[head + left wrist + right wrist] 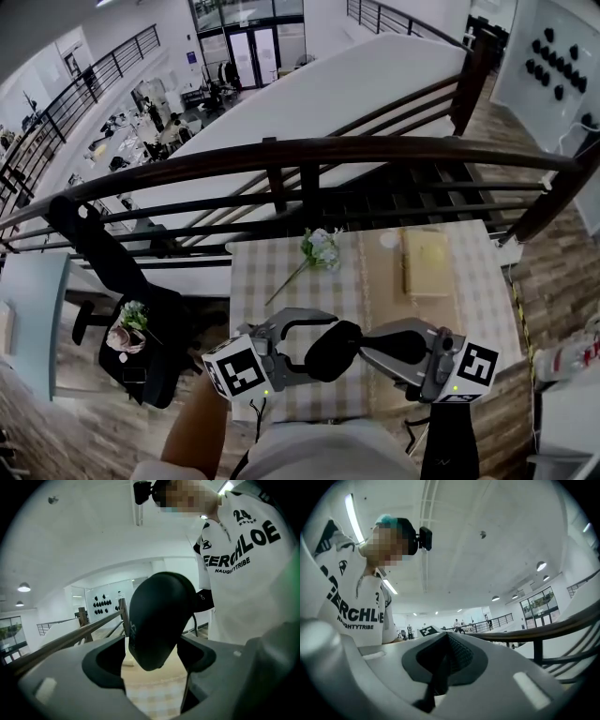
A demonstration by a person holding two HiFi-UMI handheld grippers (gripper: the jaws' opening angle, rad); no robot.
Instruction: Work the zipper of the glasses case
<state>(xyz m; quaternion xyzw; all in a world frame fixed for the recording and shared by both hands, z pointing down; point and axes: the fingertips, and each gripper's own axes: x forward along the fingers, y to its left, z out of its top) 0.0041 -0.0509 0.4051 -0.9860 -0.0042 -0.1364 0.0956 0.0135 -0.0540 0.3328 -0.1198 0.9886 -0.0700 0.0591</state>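
Glasses case (333, 352) is up in the air over the near edge of the counter (281, 272), long axis roughly L-R btw the two tools, w/ the right one right at its end. Left hand-held gripper (319, 349) is clamped across the case, jaws abt case-width apart. Right hand-held gripper (367, 349) is pinched nearly flat on a thin dark strip, prob the zipper pull (436, 681) imo.

Bright, even indoor light from long white ceiling strip lights (353, 520) and far glazed doors (248, 47); strong fisheye bending, black corners, nearest surfaces softly blurred
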